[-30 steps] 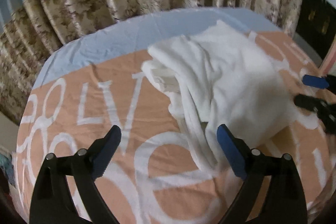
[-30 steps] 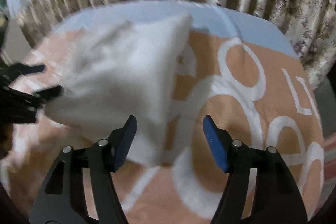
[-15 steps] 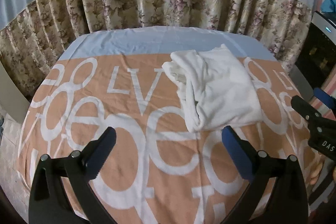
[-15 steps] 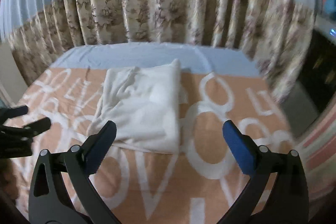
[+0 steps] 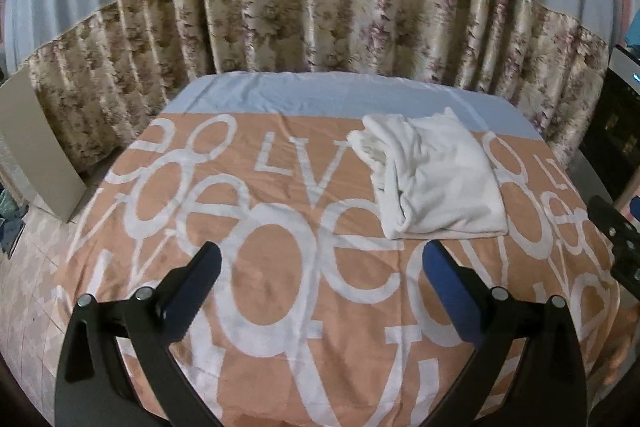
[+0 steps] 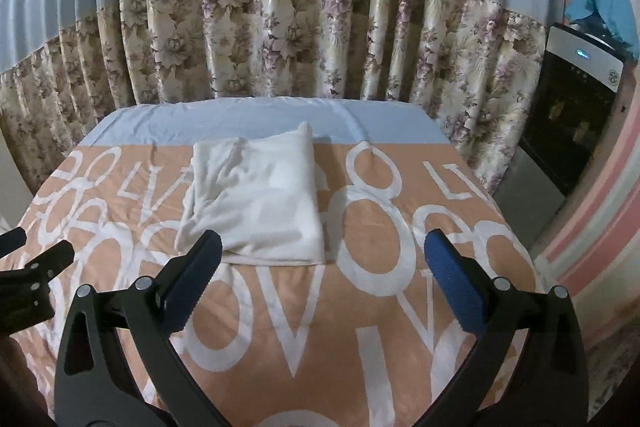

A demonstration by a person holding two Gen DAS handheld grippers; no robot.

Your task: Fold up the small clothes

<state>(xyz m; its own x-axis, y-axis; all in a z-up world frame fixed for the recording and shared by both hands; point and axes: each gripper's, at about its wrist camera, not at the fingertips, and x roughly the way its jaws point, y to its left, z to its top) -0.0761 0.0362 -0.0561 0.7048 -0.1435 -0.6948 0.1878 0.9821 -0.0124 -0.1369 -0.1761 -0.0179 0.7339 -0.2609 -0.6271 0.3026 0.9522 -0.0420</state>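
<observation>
— Well, where was the white garment (image 6: 256,203) noted?

— Folded into a rough rectangle, it was seen lying flat on the peach cover with white lettering (image 5: 280,267), toward the far side, its back edge reaching the pale blue strip (image 6: 240,119). Loose bunched layers were observed along its left edge; the right edge was cleaner.

— And the claws?

— Both were recorded as spread wide and empty. The left gripper (image 5: 320,269) was held above the cover, near the bundle's front left corner but apart from it. The right gripper (image 6: 322,257) was held above the near edge, nothing pinched.

— How was the cloth judged to handle?

— Soft, light and limp, it was reckoned; no stiffness to be relied on. Layers would likely slide and spill if lifted from one point.

— Where should it be taken?

— A hold at the two near corners, through all layers, was thought best. The ruffled left side was marked as the spot needing a tuck, if another fold were wanted.

— Surroundings?

— A floral curtain (image 6: 280,39) was noted behind the bed.
</observation>
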